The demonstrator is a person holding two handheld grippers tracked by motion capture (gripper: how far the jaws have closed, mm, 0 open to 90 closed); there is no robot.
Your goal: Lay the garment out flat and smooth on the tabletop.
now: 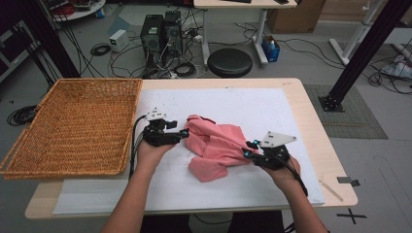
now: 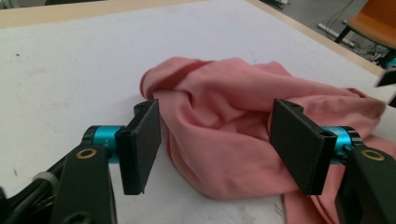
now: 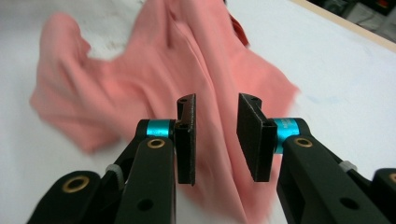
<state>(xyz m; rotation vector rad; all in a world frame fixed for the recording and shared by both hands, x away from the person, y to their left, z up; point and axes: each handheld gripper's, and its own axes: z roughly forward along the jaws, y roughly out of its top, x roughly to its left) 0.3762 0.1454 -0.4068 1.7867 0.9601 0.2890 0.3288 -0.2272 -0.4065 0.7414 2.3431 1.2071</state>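
Between my two claws sits the pink shirt (image 1: 218, 145), bunched on the white sheet (image 1: 272, 111) covering the tabletop (image 1: 311, 116). Left claw (image 1: 185, 132) is spread wide, pads either side of a rumpled fold, not pressing it. Right claw (image 1: 248, 149) is part spread over a cloth ridge, nothing pinched. My guess: both are placed at opposite edges so I can regrip and fold or lift. Basket (image 1: 73, 126) waits beyond the left claw, likely the drop spot.
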